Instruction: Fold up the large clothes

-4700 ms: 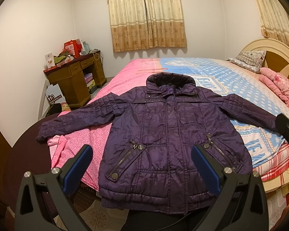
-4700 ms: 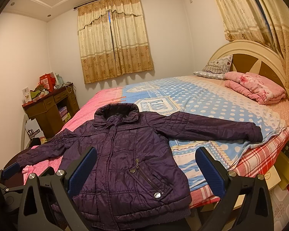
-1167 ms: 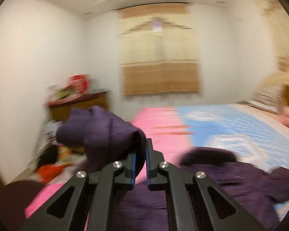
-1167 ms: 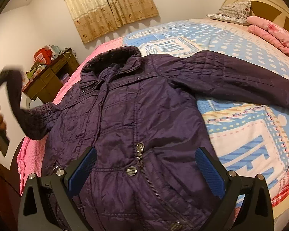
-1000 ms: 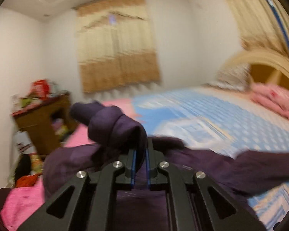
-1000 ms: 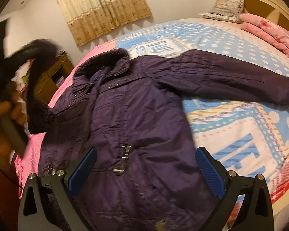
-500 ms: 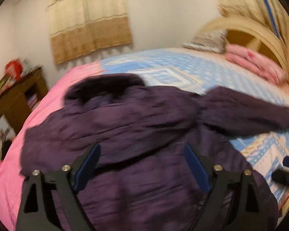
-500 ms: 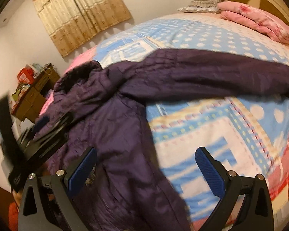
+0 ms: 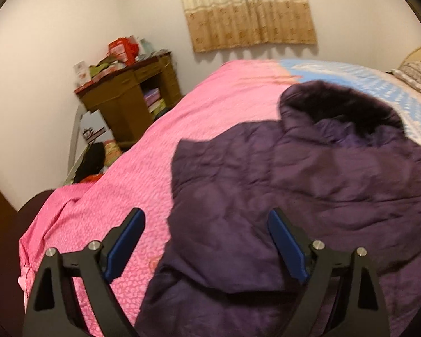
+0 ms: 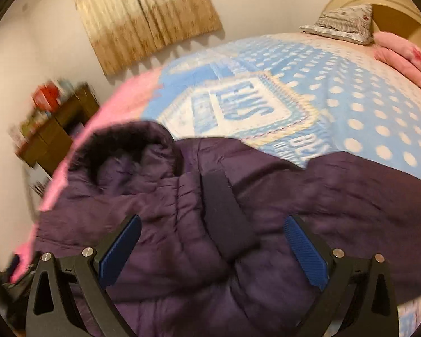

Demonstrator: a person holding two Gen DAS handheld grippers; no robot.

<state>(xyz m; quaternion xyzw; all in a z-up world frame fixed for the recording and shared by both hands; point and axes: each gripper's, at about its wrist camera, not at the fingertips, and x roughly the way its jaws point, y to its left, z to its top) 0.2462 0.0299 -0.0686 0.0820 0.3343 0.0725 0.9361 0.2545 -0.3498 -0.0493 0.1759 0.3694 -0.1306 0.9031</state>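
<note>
Dark purple quilted puffer jacket [image 9: 308, 185] lies on the bed [image 9: 143, 168], one sleeve folded across its chest. Left tongs [image 9: 207, 243] and right tongs [image 10: 213, 248] both open, empty. Next, probably: grab outstretched sleeve [image 10: 379, 193], fold inward.
</note>
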